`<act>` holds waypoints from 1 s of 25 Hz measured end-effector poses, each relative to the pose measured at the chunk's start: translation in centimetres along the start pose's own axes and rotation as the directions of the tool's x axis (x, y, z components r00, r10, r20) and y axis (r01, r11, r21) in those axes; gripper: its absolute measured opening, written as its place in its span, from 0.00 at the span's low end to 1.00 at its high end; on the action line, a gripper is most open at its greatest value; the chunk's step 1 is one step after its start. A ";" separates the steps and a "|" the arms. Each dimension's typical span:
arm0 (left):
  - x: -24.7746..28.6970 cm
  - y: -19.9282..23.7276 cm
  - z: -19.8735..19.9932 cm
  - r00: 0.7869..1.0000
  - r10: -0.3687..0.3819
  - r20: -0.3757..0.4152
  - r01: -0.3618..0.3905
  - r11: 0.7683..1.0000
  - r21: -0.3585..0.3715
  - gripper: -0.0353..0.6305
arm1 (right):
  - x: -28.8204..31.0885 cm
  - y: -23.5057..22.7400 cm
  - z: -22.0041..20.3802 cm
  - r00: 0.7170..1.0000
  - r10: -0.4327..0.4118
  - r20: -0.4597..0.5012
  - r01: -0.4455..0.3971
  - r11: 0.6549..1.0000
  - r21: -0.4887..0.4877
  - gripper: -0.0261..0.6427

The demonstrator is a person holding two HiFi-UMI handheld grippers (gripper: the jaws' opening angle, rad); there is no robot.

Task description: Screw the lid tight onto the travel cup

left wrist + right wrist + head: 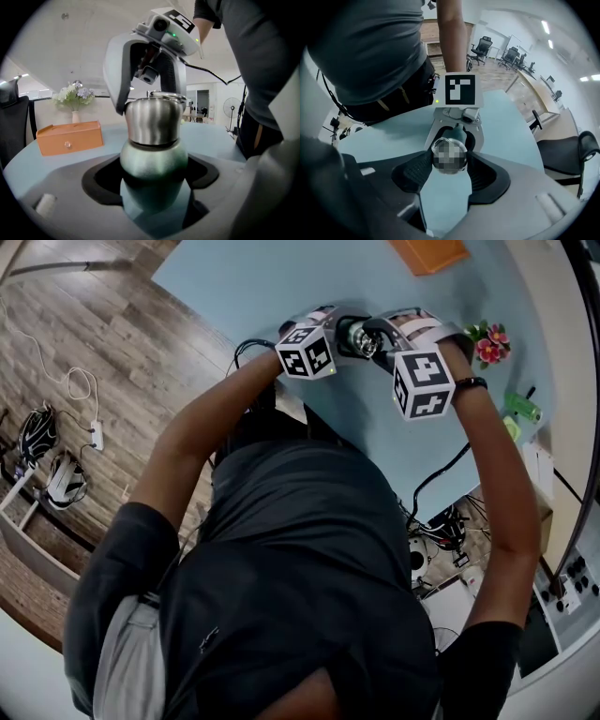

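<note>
The travel cup (153,157) has a green body and a steel upper part; it stands upright over the light blue table (262,287). My left gripper (152,164) reaches in almost level and is shut on the green body, its pads pressing both sides. The lid (449,154) sits on top of the cup. My right gripper (450,157) points steeply down from above and is shut on the lid, with a pad on each side. In the head view both grippers meet at the cup (361,338) near the table's near edge.
An orange box (69,137) lies further back on the table, and a small vase of flowers (74,96) stands beyond it. A green object (521,409) lies by the right edge. Cables hang below the table. Office chairs (576,154) stand around.
</note>
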State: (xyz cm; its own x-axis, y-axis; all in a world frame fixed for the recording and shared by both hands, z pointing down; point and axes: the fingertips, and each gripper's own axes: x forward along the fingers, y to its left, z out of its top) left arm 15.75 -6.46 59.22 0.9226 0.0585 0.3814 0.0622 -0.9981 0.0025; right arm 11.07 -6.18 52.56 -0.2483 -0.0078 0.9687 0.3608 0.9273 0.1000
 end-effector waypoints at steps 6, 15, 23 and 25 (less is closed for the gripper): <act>0.0 0.0 -0.1 1.000 0.000 -0.003 0.000 1.000 -0.001 0.70 | 0.0 -0.3 -0.2 0.987 -0.141 0.079 0.100 0.917 0.386 0.38; 0.1 0.0 -0.2 1.000 0.005 -0.002 -0.005 1.000 -0.003 0.70 | -0.7 -1.3 -1.0 0.825 -0.537 -0.176 0.309 0.168 0.936 0.38; 0.0 -0.1 -0.2 1.000 0.008 -0.002 -0.008 1.000 -0.006 0.70 | -0.9 -1.3 -1.0 0.806 -0.554 -0.208 0.308 0.093 0.947 0.38; 0.0 0.0 -0.2 1.000 0.007 0.002 -0.007 1.000 -0.006 0.70 | -0.9 -1.4 -1.1 0.806 -0.554 -0.210 0.310 0.092 0.946 0.38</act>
State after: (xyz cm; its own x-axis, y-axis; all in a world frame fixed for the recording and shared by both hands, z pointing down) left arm 15.71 -6.49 59.38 0.9236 0.0514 0.3800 0.0535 -0.9986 0.0049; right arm 11.74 -7.87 51.79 -0.2114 -0.5985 0.7727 -0.8945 0.4371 0.0938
